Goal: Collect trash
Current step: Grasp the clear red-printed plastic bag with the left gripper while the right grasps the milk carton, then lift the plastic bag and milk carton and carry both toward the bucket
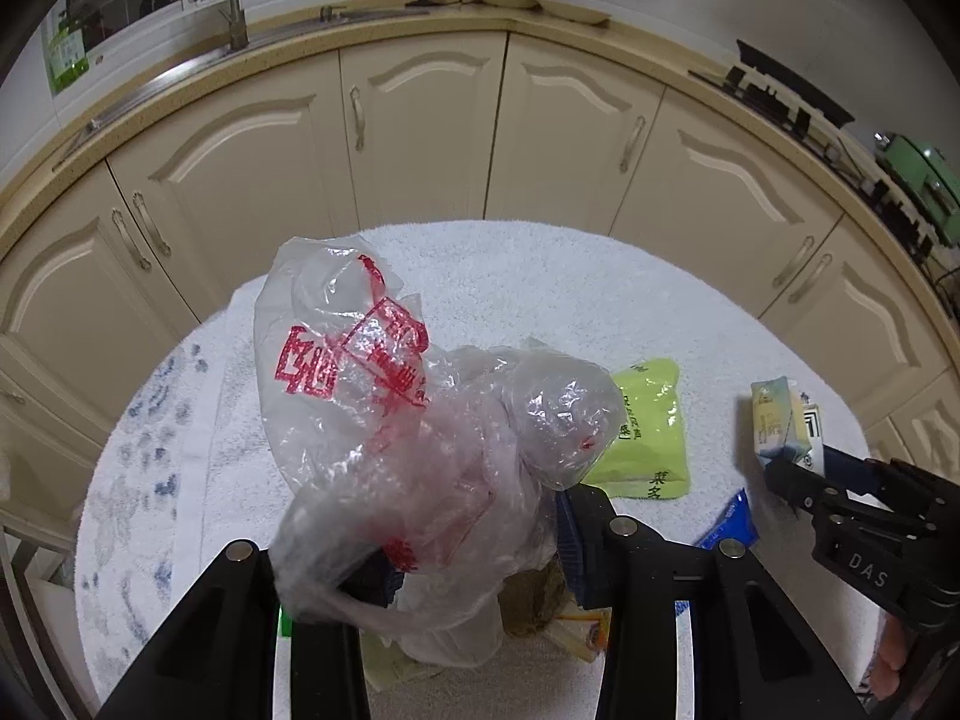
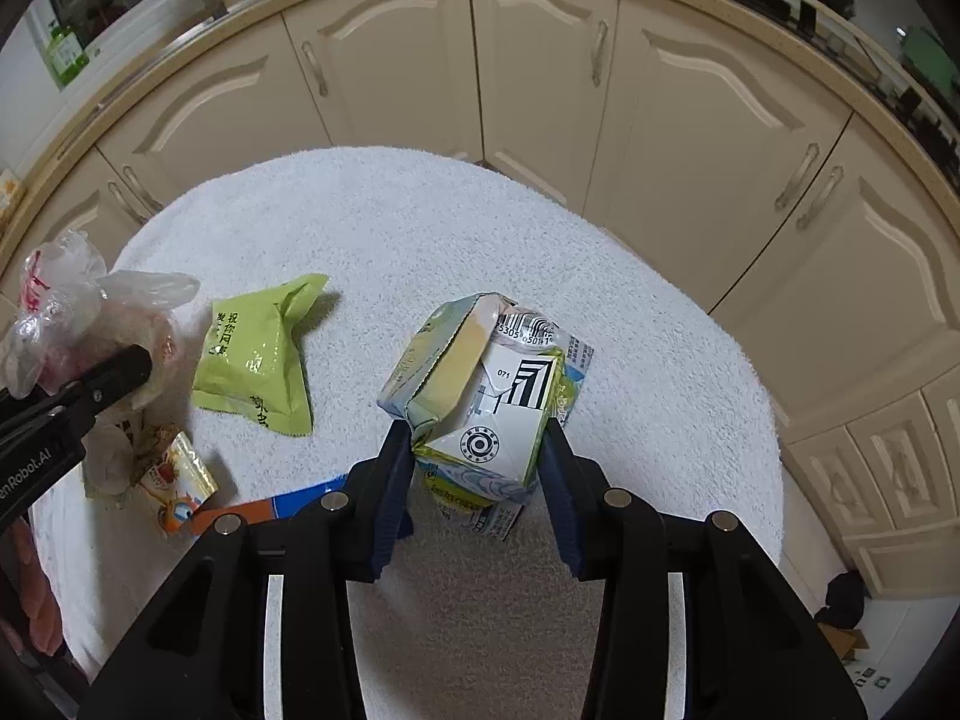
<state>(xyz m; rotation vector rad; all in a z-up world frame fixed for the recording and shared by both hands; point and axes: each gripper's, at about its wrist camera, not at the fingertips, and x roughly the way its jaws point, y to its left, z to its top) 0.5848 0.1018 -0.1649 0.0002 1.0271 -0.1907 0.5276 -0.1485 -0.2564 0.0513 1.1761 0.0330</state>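
Note:
My left gripper (image 1: 474,546) is shut on a clear plastic bag with red print (image 1: 384,414) and holds it up above the white towel-covered table (image 1: 540,294). The bag also shows at the left of the right wrist view (image 2: 66,324). My right gripper (image 2: 477,450) is shut on a crushed drink carton (image 2: 486,384), lifted a little above the table; the carton also shows in the left wrist view (image 1: 780,420). A lime-green snack packet (image 2: 258,354) lies on the towel between the two grippers; it also shows in the left wrist view (image 1: 651,426).
A blue and orange wrapper (image 2: 264,510) and a small shiny snack wrapper (image 2: 174,480) lie on the towel near the bag. Cream kitchen cabinets (image 1: 420,132) curve around behind the table, with a sink (image 1: 234,18) and stove (image 1: 780,96) on the counter.

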